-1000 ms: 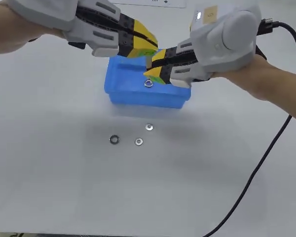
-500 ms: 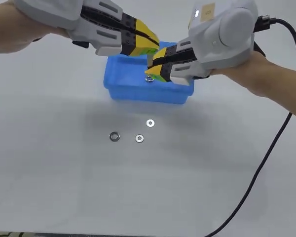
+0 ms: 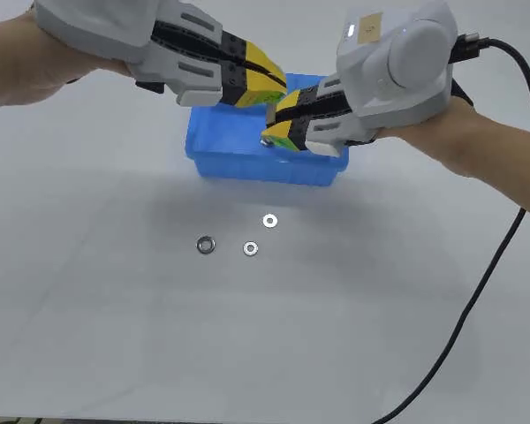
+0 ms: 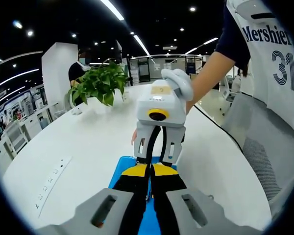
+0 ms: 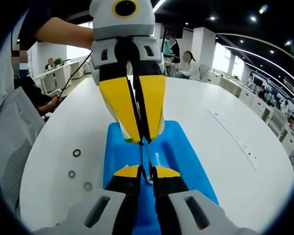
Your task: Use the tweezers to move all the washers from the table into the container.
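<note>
Three washers [image 3: 250, 249] lie on desk [image 3: 115, 309] at 6 o'clock of container [image 3: 247, 166]. Your right claw [image 5: 147, 171] pinches tweezers [image 5: 145, 155] over it; left claw [image 4: 150, 170] closed too. Washers thin, light, slick: nip the rim.

Left tool [image 3: 269, 81] and right tool [image 3: 272, 124] meet tip to tip over container [image 3: 247, 163], crowding its top. Tabletop [image 3: 115, 309] open around washers [image 3: 269, 221]; cable [image 3: 486, 265] trails right.

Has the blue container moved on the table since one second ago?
No. The blue container keeps its place relative to the three washers on the table; only the camera shifted.
</note>
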